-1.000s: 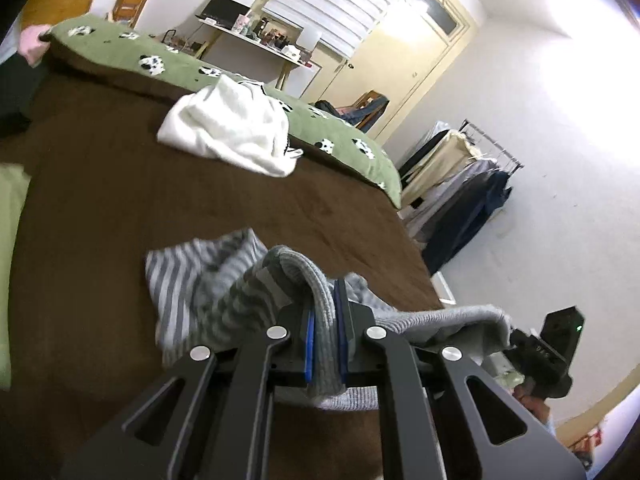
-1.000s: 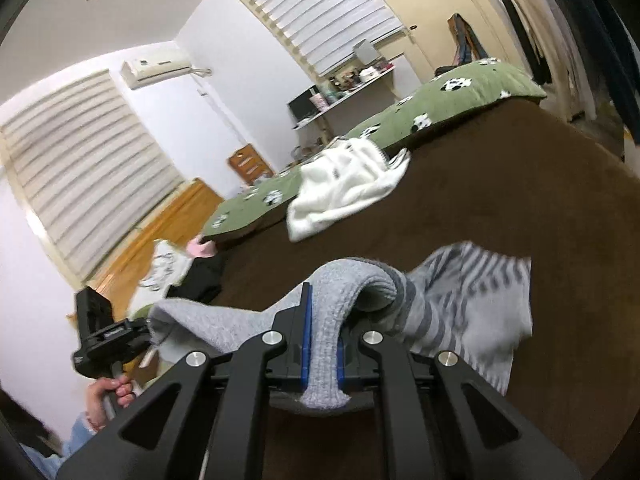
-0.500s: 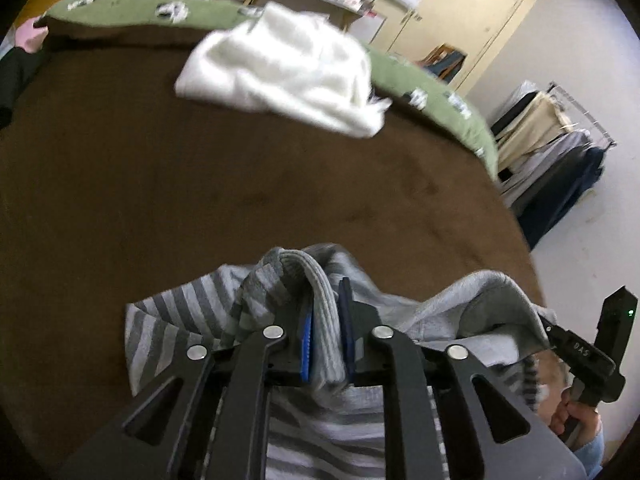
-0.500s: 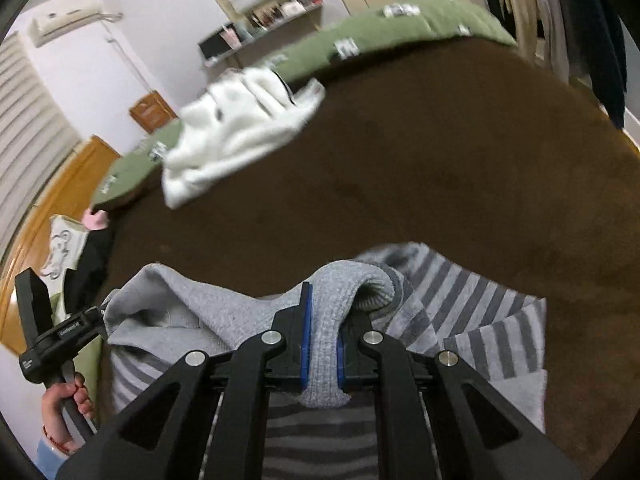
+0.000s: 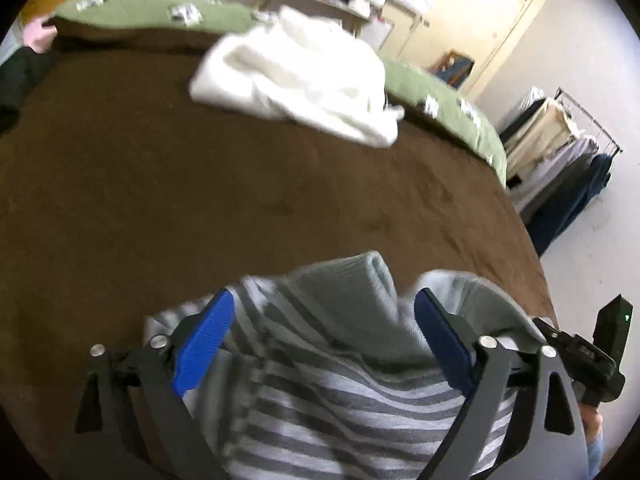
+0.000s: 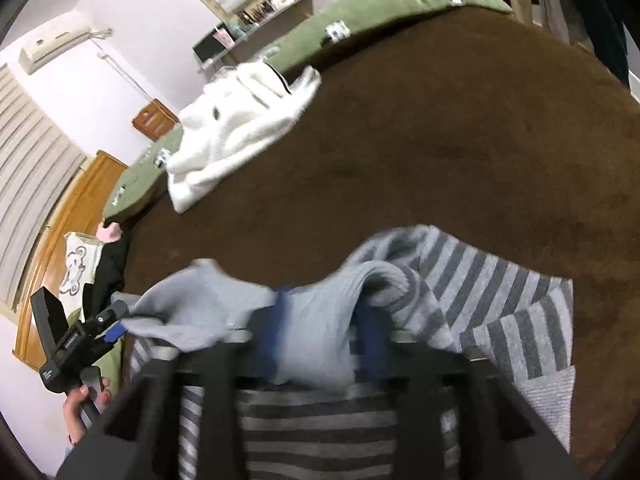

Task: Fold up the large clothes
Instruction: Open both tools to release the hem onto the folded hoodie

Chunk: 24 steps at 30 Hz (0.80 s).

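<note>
A grey striped sweater (image 5: pixel 340 400) lies bunched on the brown bed cover (image 5: pixel 200 200). Its plain ribbed hem (image 5: pixel 352 288) is folded over towards the far side. My left gripper (image 5: pixel 320 308) is just above it with its jaws opening wide, and both blue pads (image 5: pixel 204 336) stand clear of the hem between them. In the right wrist view the sweater (image 6: pixel 500 292) spreads to the right. My right gripper (image 6: pixel 322 320) is blurred and its jaws are opening. The ribbed hem (image 6: pixel 320 320) still lies loosely between its pads.
A crumpled white garment (image 5: pixel 296 76) lies further back on the bed, next to a green panda-print quilt (image 5: pixel 140 12). A clothes rack (image 5: pixel 560 152) stands at the right. Each view shows the other gripper in a hand (image 6: pixel 80 400) at the frame's edge.
Both grippers came down to the bed with the sweater's hem pinched in them. Their jaws have since spread apart and the hem now rests loose on the striped cloth.
</note>
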Tool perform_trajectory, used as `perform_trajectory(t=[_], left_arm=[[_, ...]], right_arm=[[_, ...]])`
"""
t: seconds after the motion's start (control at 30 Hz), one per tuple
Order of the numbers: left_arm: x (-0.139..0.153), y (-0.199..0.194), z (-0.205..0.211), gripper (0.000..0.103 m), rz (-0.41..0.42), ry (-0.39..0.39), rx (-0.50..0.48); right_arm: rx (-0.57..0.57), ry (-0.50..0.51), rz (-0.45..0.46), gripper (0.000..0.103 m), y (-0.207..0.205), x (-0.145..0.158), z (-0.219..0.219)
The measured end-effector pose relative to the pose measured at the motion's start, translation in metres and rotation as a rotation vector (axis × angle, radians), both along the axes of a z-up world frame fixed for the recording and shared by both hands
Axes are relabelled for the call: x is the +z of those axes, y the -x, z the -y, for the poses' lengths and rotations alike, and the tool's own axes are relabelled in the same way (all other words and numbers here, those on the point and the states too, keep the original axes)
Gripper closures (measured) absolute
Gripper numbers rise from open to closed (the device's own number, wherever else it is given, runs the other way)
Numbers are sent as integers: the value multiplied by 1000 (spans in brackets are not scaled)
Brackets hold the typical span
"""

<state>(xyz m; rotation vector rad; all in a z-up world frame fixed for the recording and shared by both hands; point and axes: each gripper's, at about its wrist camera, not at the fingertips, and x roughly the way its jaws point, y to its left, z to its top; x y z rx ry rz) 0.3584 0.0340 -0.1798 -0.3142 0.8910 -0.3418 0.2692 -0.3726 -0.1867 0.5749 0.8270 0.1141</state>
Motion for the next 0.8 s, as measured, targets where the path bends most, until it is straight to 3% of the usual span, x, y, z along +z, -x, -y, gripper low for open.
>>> perform_trajectory(t=[0.03,0.1,0.23,0.5,0.6,0.8], left_arm=[[7,1,-8,13,4,19,3],[15,4,-18,13,7,16,14],[29,19,-26,11,34,-77,28],[18,40,14,7,6,-283,-42],[12,42,38,7,7,-300,-90],[-7,37,90,7,-6,-333,-195]], right_arm=[[-29,34,30,9,5,11,1],[-44,71,86,9,14,31,4],[-26,177,95,9,21,51,0],[136,543,48,6,28,45,-61],[176,566,32,6,20,33,-79],[218,489,-57,6,-8,3,-97]])
